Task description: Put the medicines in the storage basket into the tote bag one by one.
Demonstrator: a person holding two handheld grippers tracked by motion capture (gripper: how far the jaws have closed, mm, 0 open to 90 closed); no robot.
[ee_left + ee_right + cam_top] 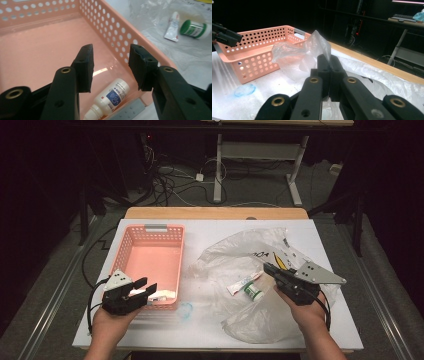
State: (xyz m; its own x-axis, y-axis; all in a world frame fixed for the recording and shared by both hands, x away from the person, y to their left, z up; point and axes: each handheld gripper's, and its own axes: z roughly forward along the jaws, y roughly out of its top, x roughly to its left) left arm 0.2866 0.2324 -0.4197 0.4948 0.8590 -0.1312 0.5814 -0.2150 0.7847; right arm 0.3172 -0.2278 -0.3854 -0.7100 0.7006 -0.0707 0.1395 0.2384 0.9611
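Observation:
A pink perforated basket [155,227] stands left of centre. My left gripper [147,287] hovers over its near right corner, open, with nothing between the pads [111,53]. Below the jaws a small white dropper bottle [112,96] lies on its side on the floor of the basket [112,27], also seen from above [162,295]. A crumpled clear plastic bag [240,250] spreads over the right half of the table. My right gripper [267,267] is shut on a fold of the bag [297,57], and the film stands up from its tips [329,58].
A white tube [242,283] and a green-capped white bottle [253,292] lie on the bag, also visible past the basket wall [172,27] [196,28]. A bluish clear round thing [185,310] lies near the basket's front corner. A desk frame and cables are beyond the table.

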